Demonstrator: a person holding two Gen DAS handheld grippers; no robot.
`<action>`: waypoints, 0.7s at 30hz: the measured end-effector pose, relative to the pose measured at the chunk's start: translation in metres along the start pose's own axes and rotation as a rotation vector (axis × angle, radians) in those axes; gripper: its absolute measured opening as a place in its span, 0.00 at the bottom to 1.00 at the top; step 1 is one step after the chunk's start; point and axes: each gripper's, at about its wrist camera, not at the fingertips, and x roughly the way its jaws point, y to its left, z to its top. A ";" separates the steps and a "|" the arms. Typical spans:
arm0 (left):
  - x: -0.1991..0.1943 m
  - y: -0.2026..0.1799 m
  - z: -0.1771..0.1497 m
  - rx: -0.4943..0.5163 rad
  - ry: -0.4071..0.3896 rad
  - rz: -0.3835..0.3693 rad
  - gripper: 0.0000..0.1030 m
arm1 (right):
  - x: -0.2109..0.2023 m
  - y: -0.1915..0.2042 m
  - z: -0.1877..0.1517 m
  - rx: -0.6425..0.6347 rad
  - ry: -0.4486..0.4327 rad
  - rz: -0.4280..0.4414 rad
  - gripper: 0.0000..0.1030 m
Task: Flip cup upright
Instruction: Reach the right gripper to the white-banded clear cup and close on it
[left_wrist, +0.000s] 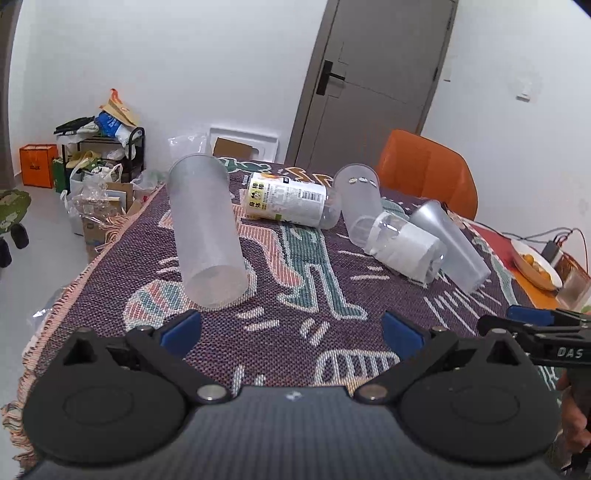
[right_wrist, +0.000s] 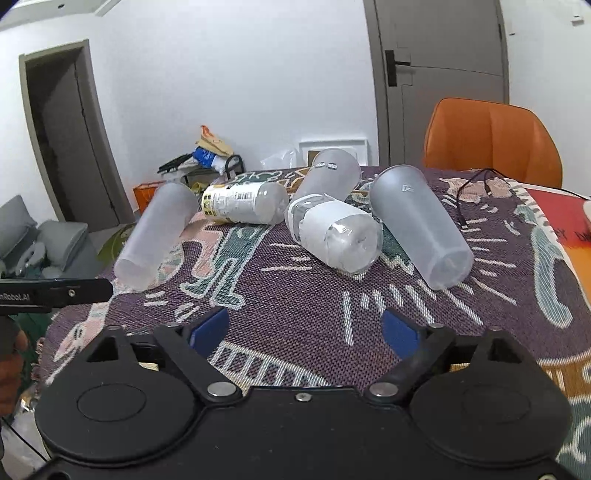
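Observation:
Several plastic cups lie on their sides on a patterned tablecloth (left_wrist: 295, 332). A tall frosted cup (left_wrist: 205, 229) lies nearest my left gripper (left_wrist: 291, 332), which is open and empty just short of it. The same cup (right_wrist: 155, 236) shows at the left of the right wrist view. A printed-label cup (left_wrist: 288, 199) (right_wrist: 243, 202), a frosted cup with stickers (left_wrist: 360, 203) (right_wrist: 330, 177), a white-wrapped clear cup (left_wrist: 404, 247) (right_wrist: 332, 232) and a grey frosted cup (left_wrist: 450, 243) (right_wrist: 421, 225) lie further back. My right gripper (right_wrist: 306, 332) is open and empty in front of the wrapped cup.
An orange chair (left_wrist: 428, 170) (right_wrist: 491, 140) stands behind the table. A bowl of fruit (left_wrist: 535, 266) sits at the right edge, and a black cable (right_wrist: 472, 192) lies on the cloth. Cluttered shelves and bags (left_wrist: 99, 155) stand beyond the table's left edge.

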 end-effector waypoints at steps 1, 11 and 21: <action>0.002 0.001 0.001 -0.008 -0.002 -0.001 0.99 | 0.004 0.000 0.002 -0.013 0.006 -0.002 0.84; 0.023 0.006 0.006 -0.074 -0.015 0.001 0.99 | 0.040 -0.003 0.026 -0.134 0.039 -0.037 0.82; 0.045 0.006 0.006 -0.182 -0.029 0.021 0.98 | 0.069 -0.009 0.051 -0.297 0.072 -0.060 0.82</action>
